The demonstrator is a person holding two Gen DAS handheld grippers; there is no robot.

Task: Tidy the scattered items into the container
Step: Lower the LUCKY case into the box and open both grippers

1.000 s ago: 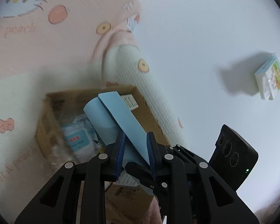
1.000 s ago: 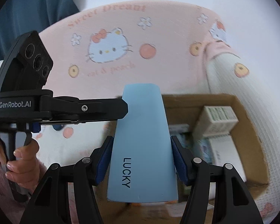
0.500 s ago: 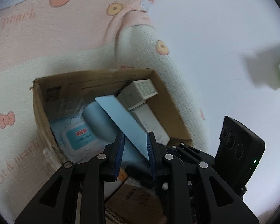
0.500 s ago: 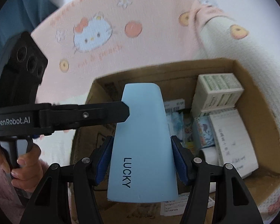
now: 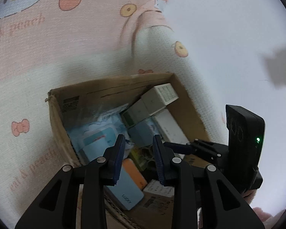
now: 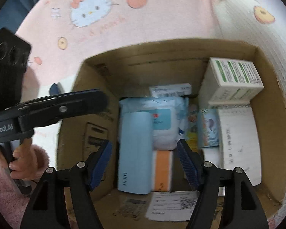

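The pale blue case (image 6: 133, 152) is seen lying lengthwise in the cardboard box (image 6: 272, 118), just below the right gripper (image 6: 144, 162), whose empty jaws are opening.

In the open cardboard box (image 6: 181, 57) on my pink cartoon blanket, the pale blue "LUCKY" case (image 6: 134, 152) lies flat along the left side, lettering toward the near wall. Touching its right edge is an orange-and-white packet (image 6: 162, 169), with a blue-labelled wipes pack (image 6: 162, 122) behind it. A green-striped white carton (image 6: 236, 80) sits tilted in the box's far right corner, above a spiral notebook (image 6: 238, 143) lying against the right wall.
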